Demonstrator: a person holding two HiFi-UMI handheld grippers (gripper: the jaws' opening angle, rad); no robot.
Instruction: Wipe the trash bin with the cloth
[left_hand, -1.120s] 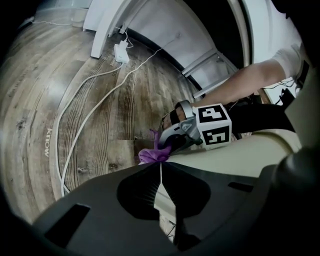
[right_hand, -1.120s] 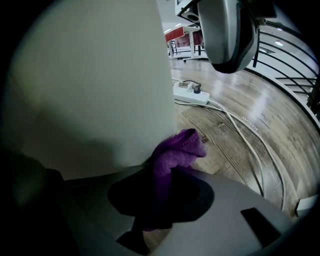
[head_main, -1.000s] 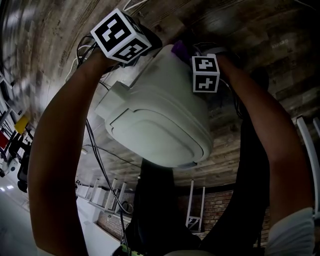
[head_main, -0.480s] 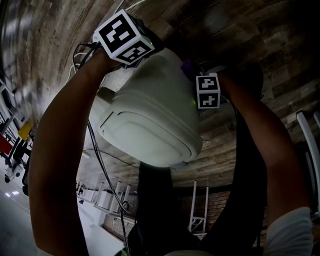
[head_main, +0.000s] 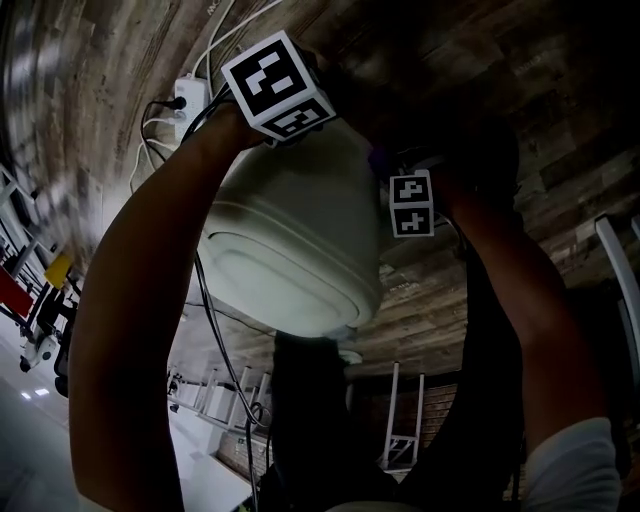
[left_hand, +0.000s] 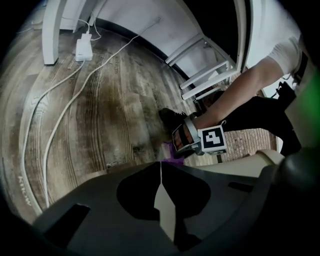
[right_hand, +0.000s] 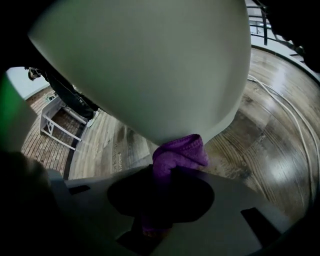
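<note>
The white trash bin (head_main: 290, 230) is off the wooden floor and tilted, its lid end toward the head view. My left gripper (head_main: 292, 118) sits at the bin's far end, and in the left gripper view its jaws (left_hand: 161, 172) are shut on a thin pale edge of the bin. My right gripper (head_main: 388, 170) is against the bin's right side, shut on the purple cloth (right_hand: 179, 152). The cloth presses on the bin's rounded wall (right_hand: 150, 65). A bit of purple cloth (head_main: 377, 157) shows above the right marker cube. The left gripper view also shows the right gripper (left_hand: 192, 142).
A white power strip (head_main: 188, 95) with cables (left_hand: 65, 110) lies on the wooden floor beyond the bin. White metal frame legs (head_main: 395, 420) stand near the person's feet. A white post (left_hand: 50, 35) stands by the power strip.
The bin has tipped further and swung left. My left gripper moved right along its far end. My right gripper with the cloth slid down the bin's right side.
</note>
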